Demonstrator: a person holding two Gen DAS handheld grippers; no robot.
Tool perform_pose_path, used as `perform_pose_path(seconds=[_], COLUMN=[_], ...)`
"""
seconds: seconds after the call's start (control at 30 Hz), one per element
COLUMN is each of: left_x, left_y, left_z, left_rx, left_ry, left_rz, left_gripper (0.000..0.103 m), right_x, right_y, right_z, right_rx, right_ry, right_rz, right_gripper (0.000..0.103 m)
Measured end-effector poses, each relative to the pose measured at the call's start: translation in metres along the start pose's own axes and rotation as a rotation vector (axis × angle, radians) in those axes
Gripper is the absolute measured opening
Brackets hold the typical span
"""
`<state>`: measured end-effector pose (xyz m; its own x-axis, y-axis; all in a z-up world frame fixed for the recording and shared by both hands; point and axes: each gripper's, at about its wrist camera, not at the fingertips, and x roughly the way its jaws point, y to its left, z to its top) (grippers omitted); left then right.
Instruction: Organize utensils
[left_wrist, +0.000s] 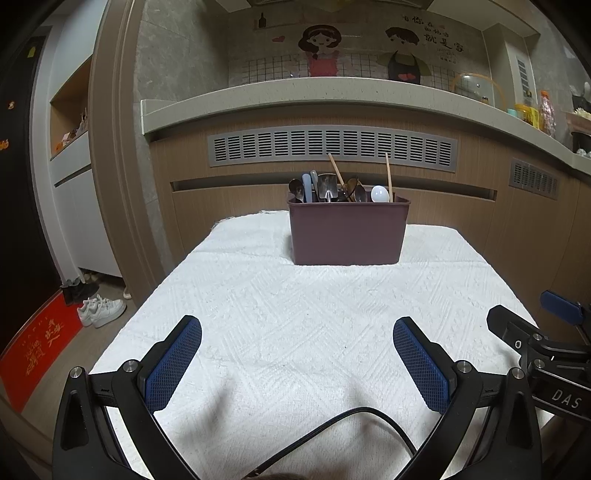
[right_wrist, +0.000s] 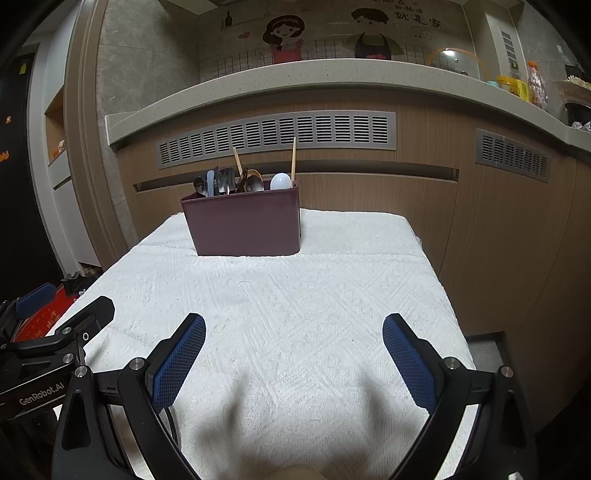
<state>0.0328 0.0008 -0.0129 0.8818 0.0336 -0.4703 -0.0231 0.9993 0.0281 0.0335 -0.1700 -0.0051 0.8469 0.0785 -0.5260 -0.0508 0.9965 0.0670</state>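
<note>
A maroon utensil caddy (left_wrist: 348, 232) (right_wrist: 245, 227) stands at the far end of the white-towelled table (left_wrist: 295, 314) (right_wrist: 295, 295). Spoons, a white spoon (left_wrist: 379, 193) (right_wrist: 280, 181), a small metal shovel-shaped scoop (left_wrist: 327, 186) and wooden chopsticks (left_wrist: 388, 177) (right_wrist: 293, 158) stick up out of it. My left gripper (left_wrist: 297, 328) hovers open over the near part of the table, nothing between its blue pads. My right gripper (right_wrist: 293, 326) is open too and holds nothing. Each gripper shows at the other view's edge: the right gripper (left_wrist: 517, 325), the left gripper (right_wrist: 85, 317).
A wooden counter front with grey vent grilles (left_wrist: 332, 146) rises right behind the table. Bottles and jars (left_wrist: 535, 110) stand on the counter at right. A black cable (left_wrist: 365, 415) lies near my left gripper. Shoes (left_wrist: 99, 312) and a red mat (left_wrist: 40, 343) are on the floor at left.
</note>
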Motion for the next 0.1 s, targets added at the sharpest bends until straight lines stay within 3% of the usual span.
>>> perform_pose_path(seconds=[0.1], left_x=[-0.002], left_y=[-0.0005], left_z=[0.0007], left_rx=[0.003], left_ry=[-0.004], left_rz=[0.002], left_gripper=[0.103], right_x=[0.0002], right_y=[0.0006], right_z=[-0.0001], right_rx=[-0.001], right_ry=[-0.001], right_rz=[0.0], right_gripper=[0.096])
